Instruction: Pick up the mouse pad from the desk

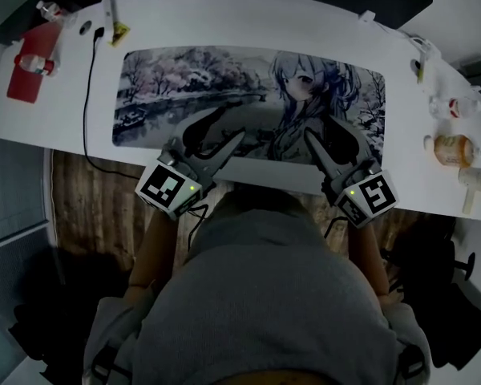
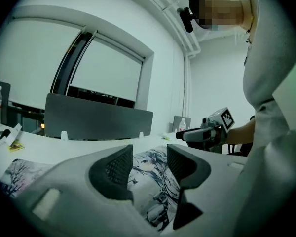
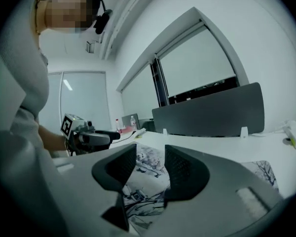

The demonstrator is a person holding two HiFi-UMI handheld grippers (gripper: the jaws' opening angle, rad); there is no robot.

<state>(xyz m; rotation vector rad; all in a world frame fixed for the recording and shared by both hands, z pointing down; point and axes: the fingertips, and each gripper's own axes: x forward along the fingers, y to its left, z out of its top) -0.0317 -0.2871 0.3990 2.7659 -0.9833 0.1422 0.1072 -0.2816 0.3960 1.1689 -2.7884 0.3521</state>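
The mouse pad is a long printed mat with a winter scene and an anime figure, lying flat on the white desk. My left gripper hangs over the pad's near edge, left of centre, jaws apart and nothing between them. My right gripper is over the near edge right of centre, also open and empty. In the left gripper view the pad shows under the open left gripper. The right gripper view shows the pad beneath the open right gripper.
A red item with a bottle and a black cable lie at the desk's left end. Small bottles stand at the right end. A grey divider panel runs along the far edge. The near desk edge drops to a wooden floor.
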